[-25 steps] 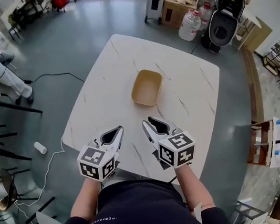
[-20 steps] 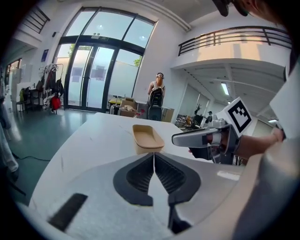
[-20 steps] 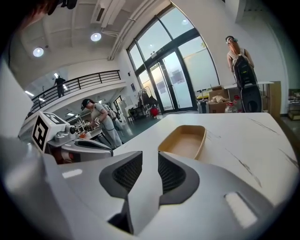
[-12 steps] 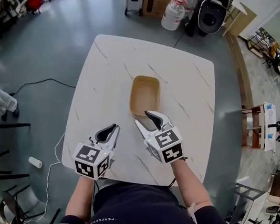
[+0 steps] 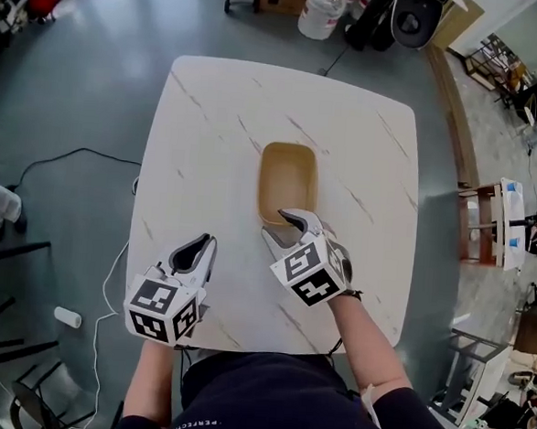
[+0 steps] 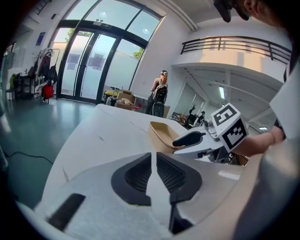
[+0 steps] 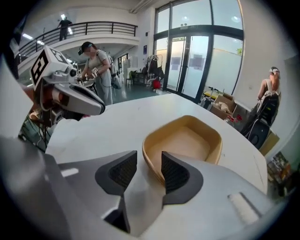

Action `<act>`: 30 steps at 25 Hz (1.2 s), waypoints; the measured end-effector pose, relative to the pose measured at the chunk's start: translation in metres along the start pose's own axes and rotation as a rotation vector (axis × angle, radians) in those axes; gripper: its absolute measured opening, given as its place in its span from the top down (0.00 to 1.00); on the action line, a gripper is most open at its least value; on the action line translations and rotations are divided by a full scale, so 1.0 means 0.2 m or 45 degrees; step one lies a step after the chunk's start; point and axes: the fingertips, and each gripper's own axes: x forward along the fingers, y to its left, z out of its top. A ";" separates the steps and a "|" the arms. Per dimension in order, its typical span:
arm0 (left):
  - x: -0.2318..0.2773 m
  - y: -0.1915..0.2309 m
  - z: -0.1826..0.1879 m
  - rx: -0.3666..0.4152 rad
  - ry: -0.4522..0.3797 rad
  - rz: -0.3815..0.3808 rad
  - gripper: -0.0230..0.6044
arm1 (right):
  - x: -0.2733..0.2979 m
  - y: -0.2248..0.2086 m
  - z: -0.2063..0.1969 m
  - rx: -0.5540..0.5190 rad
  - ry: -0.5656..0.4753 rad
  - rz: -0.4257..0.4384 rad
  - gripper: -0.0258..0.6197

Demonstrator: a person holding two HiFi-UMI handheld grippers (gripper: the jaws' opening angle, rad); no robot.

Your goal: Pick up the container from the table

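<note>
The container (image 5: pixel 288 174), a tan open tray with rounded corners, lies long-ways on the white marbled table (image 5: pixel 210 132), which extends past it on every side. The right gripper (image 5: pixel 282 229) is at the container's near end, its jaws opening. The right gripper view shows the near rim in the gap between them, one jaw over the inside, and neither pad pressing on the wall. The left gripper (image 5: pixel 207 243) hovers to the near left of the container, well apart from it, jaws drawn to a thin slit around nothing. Nearer than the container, white lettering on the person's dark shirt (image 5: pixel 274 402) begins "PERFEC", the rest unreadable. Only the head view shows a water jug (image 5: pixel 321 11) on the floor far beyond the container. Only the right gripper view shows a person (image 7: pixel 96 65) standing in the room to the container's left.
</note>
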 end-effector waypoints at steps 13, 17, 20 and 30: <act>0.07 0.06 0.02 -0.013 0.012 -0.092 0.92 | 0.06 0.00 -0.02 -0.229 0.206 -0.077 0.88; 0.07 0.05 0.02 -0.017 0.012 -0.100 0.92 | 0.03 0.01 -0.02 -0.193 0.210 -0.078 0.92; 0.06 0.04 0.02 -0.011 0.012 -0.097 0.92 | 0.00 0.02 -0.02 -0.138 0.172 -0.071 0.93; 0.06 -0.08 0.04 0.044 -0.009 -0.072 0.94 | -0.17 0.03 0.00 -0.036 -0.016 -0.074 0.92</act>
